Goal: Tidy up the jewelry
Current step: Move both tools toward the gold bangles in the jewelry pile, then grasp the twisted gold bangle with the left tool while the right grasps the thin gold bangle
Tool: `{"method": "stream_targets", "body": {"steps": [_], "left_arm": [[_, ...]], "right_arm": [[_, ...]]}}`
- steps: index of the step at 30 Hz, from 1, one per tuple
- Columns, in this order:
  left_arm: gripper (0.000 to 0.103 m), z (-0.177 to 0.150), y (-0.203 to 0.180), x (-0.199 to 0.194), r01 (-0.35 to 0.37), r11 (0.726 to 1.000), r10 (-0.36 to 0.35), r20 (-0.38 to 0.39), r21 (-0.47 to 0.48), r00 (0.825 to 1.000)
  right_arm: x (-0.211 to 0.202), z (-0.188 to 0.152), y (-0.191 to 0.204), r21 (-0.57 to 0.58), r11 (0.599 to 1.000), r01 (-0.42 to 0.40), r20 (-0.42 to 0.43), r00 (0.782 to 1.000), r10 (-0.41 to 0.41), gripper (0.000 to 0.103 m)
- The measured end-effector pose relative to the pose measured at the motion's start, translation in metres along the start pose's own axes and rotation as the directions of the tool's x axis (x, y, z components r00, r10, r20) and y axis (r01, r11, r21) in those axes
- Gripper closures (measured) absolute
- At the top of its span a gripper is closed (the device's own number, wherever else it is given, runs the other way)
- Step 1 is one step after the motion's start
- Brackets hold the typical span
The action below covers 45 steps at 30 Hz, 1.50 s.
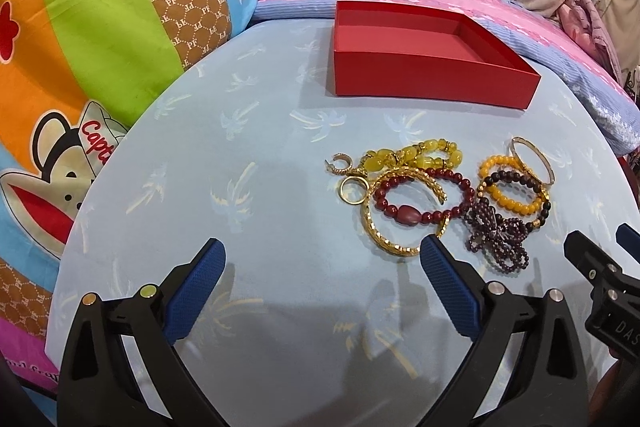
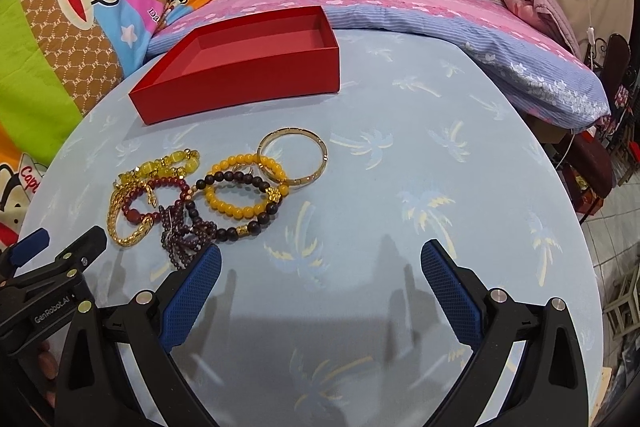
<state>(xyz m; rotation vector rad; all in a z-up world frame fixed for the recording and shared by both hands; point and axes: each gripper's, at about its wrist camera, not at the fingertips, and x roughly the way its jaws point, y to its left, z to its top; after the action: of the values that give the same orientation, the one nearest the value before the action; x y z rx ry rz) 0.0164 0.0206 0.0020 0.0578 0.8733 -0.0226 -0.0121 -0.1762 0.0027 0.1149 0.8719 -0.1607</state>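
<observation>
Red box (image 1: 432, 75) stands empty at the far side of the tabletop (image 1: 260, 211), and all the jewelry lies in one tangled heap near the hand-held grippers. Both the left hand-held gripper (image 1: 322, 267) and the right hand-held gripper (image 2: 320, 269) are spread wide and hold nothing. The risk I see is in the overlap: the gold bangle (image 1: 394, 219) is threaded with the red bracelet (image 1: 424, 199), and the purple beads (image 1: 496, 239) lie on the black bracelet (image 2: 236, 207). Lifting one piece will probably drag its neighbours and drop them outside the box. The small ring (image 1: 352, 190) may also slip from the wide pads.
</observation>
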Motion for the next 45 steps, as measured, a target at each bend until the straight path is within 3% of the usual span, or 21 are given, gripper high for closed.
{"method": "stream_targets", "body": {"steps": [17, 25, 32, 36, 41, 45], "left_arm": [[0.009, 0.015, 0.003, 0.019, 0.004, 1.000, -0.005, -0.035, -0.013, 0.999], [0.009, 0.008, -0.008, 0.021, 0.071, 0.997, -0.070, -0.063, 0.017, 0.996], [0.010, 0.010, -0.020, 0.034, 0.087, 0.996, -0.084, -0.069, 0.034, 0.994], [0.024, 0.013, -0.022, 0.036, 0.115, 0.993, -0.112, -0.066, 0.042, 0.992], [0.050, 0.014, -0.025, 0.032, 0.156, 0.986, -0.152, -0.059, 0.065, 0.987], [0.050, 0.017, -0.020, 0.027, 0.189, 0.981, -0.186, -0.058, 0.049, 0.981]], "right_arm": [[0.017, 0.028, 0.008, -0.014, 1.000, -0.013, 0.013, 1.000, 0.013, 0.006], [0.022, 0.025, -0.009, 0.029, 1.000, 0.002, -0.011, 1.000, -0.002, 0.006], [0.022, 0.025, -0.016, 0.041, 0.999, 0.007, -0.012, 1.000, -0.007, 0.006], [0.023, 0.025, -0.013, 0.036, 0.999, -0.001, -0.013, 1.000, 0.001, 0.006], [0.023, 0.025, -0.009, 0.030, 1.000, -0.009, -0.015, 1.000, 0.010, 0.006], [0.023, 0.027, -0.009, 0.025, 1.000, -0.014, -0.010, 1.000, 0.014, 0.006]]}}
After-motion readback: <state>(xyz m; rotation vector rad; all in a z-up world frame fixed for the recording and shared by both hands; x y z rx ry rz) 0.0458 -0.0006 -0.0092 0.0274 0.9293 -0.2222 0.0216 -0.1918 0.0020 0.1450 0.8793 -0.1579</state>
